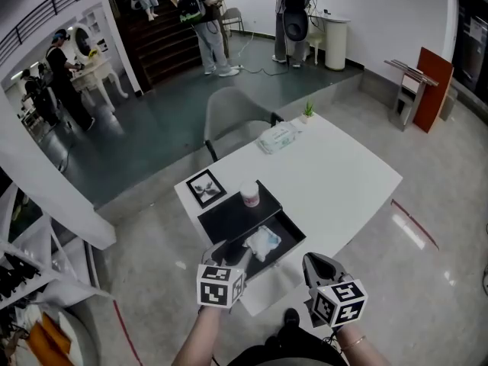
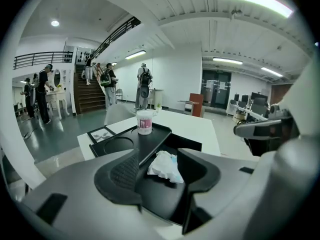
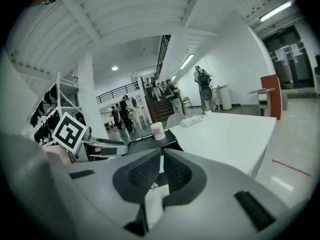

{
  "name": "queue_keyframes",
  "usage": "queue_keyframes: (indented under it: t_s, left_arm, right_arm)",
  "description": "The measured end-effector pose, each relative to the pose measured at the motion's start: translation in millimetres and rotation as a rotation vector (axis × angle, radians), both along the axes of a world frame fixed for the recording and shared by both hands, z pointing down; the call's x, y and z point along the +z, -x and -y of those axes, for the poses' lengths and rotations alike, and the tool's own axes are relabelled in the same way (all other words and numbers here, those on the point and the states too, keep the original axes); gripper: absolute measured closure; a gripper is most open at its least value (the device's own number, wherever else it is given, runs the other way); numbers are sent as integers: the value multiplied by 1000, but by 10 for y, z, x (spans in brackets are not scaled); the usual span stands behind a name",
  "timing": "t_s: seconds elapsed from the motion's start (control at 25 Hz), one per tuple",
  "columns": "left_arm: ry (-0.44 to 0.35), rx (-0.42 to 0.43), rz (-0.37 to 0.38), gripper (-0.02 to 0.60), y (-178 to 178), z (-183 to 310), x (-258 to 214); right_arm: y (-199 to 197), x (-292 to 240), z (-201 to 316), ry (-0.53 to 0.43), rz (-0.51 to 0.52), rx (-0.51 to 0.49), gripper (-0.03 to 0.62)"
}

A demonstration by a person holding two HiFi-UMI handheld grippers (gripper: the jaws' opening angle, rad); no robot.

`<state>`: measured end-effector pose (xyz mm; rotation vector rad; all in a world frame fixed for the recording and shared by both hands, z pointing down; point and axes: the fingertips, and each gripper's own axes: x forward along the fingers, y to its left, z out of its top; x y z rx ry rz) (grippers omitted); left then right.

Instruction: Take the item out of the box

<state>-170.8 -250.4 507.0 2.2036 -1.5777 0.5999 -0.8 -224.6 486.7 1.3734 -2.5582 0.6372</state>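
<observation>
An open black box lies at the near end of the white table. A crumpled white and blue packet rests inside it. My left gripper is at the box's near left corner. In the left gripper view its jaws stand wide open with the packet lying between and just beyond them, untouched. My right gripper hovers off the table's near edge, to the right of the box. In the right gripper view its pads are almost together with nothing between them.
A pink and white cup stands on the black lid behind the box. A framed picture lies at the table's left corner. A wipes pack and small plant sit at the far end by a grey chair. People stand far off.
</observation>
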Motion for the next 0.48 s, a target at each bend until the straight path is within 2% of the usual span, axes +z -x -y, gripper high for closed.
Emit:
queue_keyframes:
  t_s: [0.48]
  left_arm:
    - [118,147,140,367,-286,235,379]
  right_arm:
    - [-69,97,248,27,11,-3,590]
